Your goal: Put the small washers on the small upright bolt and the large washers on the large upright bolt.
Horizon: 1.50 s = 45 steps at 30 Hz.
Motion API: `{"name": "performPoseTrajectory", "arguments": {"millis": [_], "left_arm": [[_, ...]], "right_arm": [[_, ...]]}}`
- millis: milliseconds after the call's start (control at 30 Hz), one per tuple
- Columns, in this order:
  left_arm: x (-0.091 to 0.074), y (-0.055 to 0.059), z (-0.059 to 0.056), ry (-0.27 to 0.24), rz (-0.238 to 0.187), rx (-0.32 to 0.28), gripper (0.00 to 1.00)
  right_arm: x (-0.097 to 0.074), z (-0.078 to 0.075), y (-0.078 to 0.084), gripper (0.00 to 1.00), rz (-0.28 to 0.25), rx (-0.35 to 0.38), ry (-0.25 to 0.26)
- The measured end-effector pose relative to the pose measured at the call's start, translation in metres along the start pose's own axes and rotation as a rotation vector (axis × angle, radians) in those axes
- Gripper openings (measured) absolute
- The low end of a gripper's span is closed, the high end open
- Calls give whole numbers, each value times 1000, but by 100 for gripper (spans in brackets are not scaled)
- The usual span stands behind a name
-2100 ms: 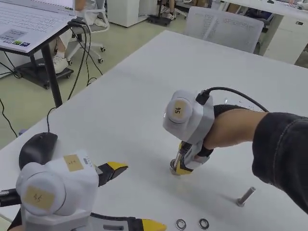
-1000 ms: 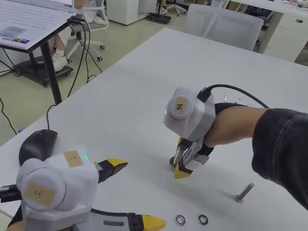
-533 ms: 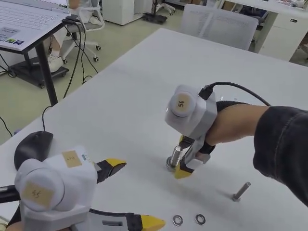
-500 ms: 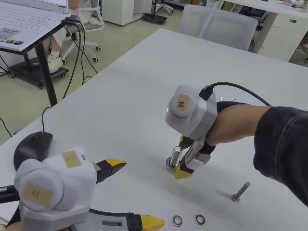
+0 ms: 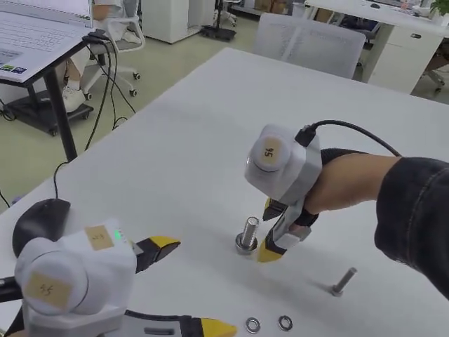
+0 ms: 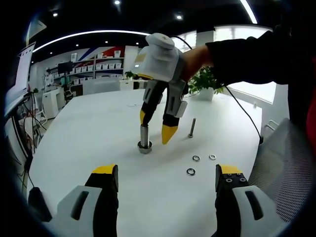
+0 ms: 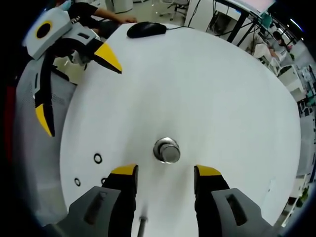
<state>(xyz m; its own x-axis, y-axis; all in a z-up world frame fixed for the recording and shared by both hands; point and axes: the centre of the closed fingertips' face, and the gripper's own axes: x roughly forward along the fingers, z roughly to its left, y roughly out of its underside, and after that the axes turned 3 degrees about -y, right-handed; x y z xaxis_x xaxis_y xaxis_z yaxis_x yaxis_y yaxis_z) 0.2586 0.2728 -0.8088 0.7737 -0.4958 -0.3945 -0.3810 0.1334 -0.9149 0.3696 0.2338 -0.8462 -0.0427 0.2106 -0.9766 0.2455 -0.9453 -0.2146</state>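
Our left tongs (image 5: pixel 195 284) gape wide and empty nearest us, small silver ring washers (image 5: pixel 252 325) loose on the white tabletop (image 5: pixel 210 140) beside them. Farther out, our right tongs (image 7: pixel 166 171) hang half-open, empty, just beside the thick silver upright bolt (image 5: pixel 248 235).

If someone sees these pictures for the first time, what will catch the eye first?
The right claw, open, points down close to the large upright bolt in the middle of the white table. Nearer the person, the left claw is open too, with loose washers lying on the table near it.
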Motion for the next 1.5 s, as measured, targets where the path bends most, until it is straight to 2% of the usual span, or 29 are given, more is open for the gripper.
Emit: {"name": "performPoseTrajectory", "arguments": {"millis": [467, 900, 1267, 1500], "left_arm": [[0, -3, -2, 7, 0, 7, 80], [4, -7, -3, 17, -2, 16, 80], [7, -9, -7, 28, -1, 27, 80], [7, -10, -8, 32, -4, 28, 80]], "right_arm": [[-11, 3, 7, 47, -1, 13, 14], [-25, 14, 10, 45, -21, 15, 38], [-39, 31, 12, 44, -54, 29, 60], [-49, 48, 11, 44, -84, 34, 63]]}}
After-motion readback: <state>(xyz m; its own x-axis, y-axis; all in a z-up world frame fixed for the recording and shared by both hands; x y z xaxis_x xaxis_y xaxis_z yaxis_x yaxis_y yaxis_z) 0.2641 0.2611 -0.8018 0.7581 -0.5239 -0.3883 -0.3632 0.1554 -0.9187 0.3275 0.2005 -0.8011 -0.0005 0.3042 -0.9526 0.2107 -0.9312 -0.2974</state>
